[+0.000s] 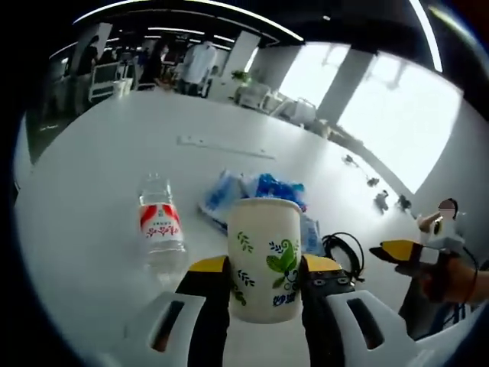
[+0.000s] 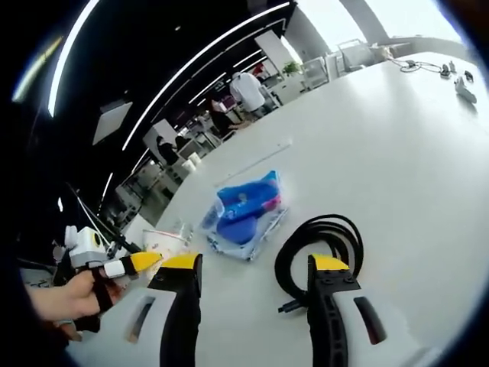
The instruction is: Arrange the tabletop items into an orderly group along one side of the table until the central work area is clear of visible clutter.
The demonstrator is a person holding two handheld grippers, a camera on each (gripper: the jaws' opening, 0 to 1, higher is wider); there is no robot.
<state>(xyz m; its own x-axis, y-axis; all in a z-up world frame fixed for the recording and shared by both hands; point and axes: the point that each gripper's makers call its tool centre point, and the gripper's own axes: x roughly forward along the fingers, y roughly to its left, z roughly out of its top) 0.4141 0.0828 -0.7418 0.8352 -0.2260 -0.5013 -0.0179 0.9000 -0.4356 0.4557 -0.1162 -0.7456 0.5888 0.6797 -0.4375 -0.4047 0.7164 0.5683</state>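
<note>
A white paper cup (image 1: 263, 260) with green leaf prints stands upright between the yellow-tipped jaws of my left gripper (image 1: 263, 271), which is shut on it. To its left a clear water bottle (image 1: 160, 229) with a red label stands on the white table (image 1: 99, 176). Behind the cup lies a clear packet of blue items (image 1: 260, 191). A coiled black cable (image 1: 344, 248) lies to the right. My right gripper (image 2: 256, 267) is open, with the black cable (image 2: 321, 245) just beyond its right jaw and the blue packet (image 2: 246, 210) ahead. The left gripper (image 2: 130, 265) shows at the left, held by a hand (image 2: 69, 298).
A long white strip (image 1: 225, 147) lies farther back on the table. Small dark gadgets (image 1: 378, 200) and a cable (image 2: 424, 67) sit near the far edge. People, chairs and desks stand beyond the table (image 1: 195, 65).
</note>
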